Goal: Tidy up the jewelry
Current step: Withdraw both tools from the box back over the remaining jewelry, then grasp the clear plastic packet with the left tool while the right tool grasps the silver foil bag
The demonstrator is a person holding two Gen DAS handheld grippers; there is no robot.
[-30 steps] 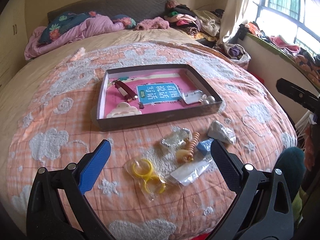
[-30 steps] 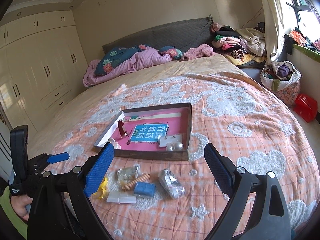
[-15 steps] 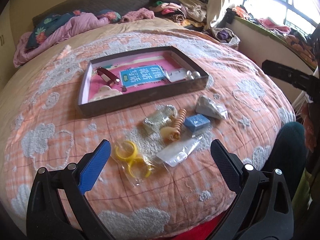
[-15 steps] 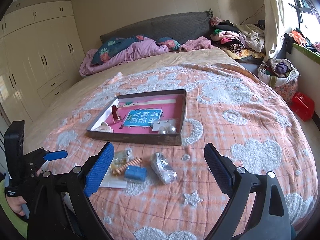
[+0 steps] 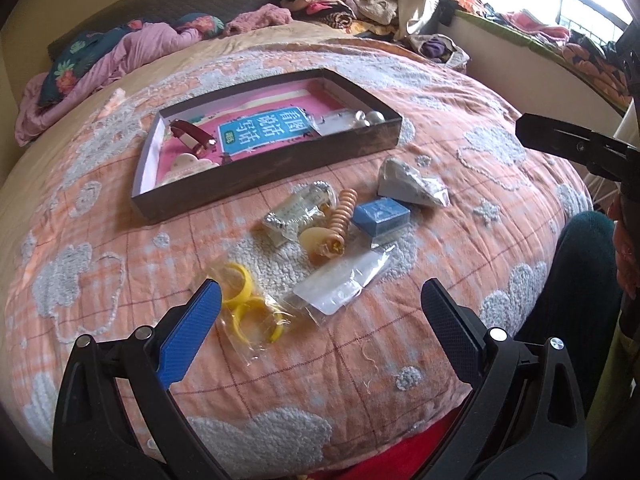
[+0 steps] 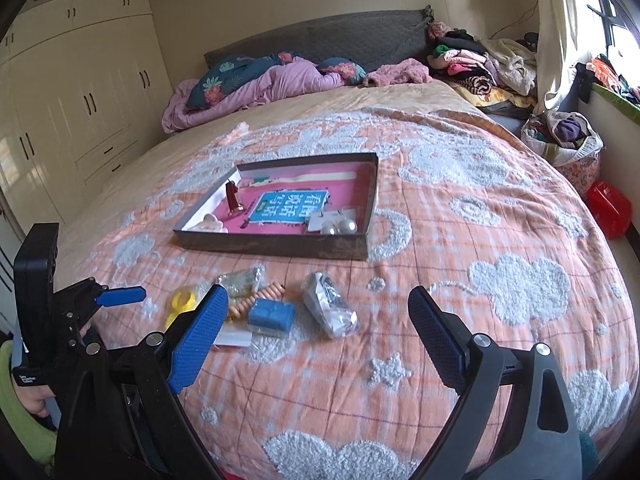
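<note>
A shallow dark box [image 5: 280, 160] [image 6: 280, 246] with a pink lining lies on the bed. It holds a red clip [image 5: 192, 136], a pale shell-shaped clip [image 5: 186, 164] and pearl earrings on a card [image 5: 362, 118] [image 6: 340, 225]. In front of it lie yellow rings in a clear bag [image 5: 248, 304], a beaded coil clip [image 5: 340, 224], a blue box [image 5: 382, 216] [image 6: 271, 315], a clear packet [image 5: 344, 284], a bagged trinket [image 5: 300, 212] and a silver foil bag [image 5: 412, 184] [image 6: 330, 310]. My left gripper [image 5: 320, 324] is open over the rings. My right gripper [image 6: 318, 332] is open, empty, near the foil bag.
The bed has an orange quilt with white cloud patches [image 6: 520, 288]. Pillows and a purple blanket [image 6: 260, 84] lie at the head. Piled clothes [image 6: 480, 64], a cloth basket [image 6: 560, 136] and a red container [image 6: 608, 208] stand on the right. Wardrobes [image 6: 80, 92] line the left wall.
Both grippers have moved closer to the loose items in front of the box. Both stay open and empty. Nothing on the bed has moved.
</note>
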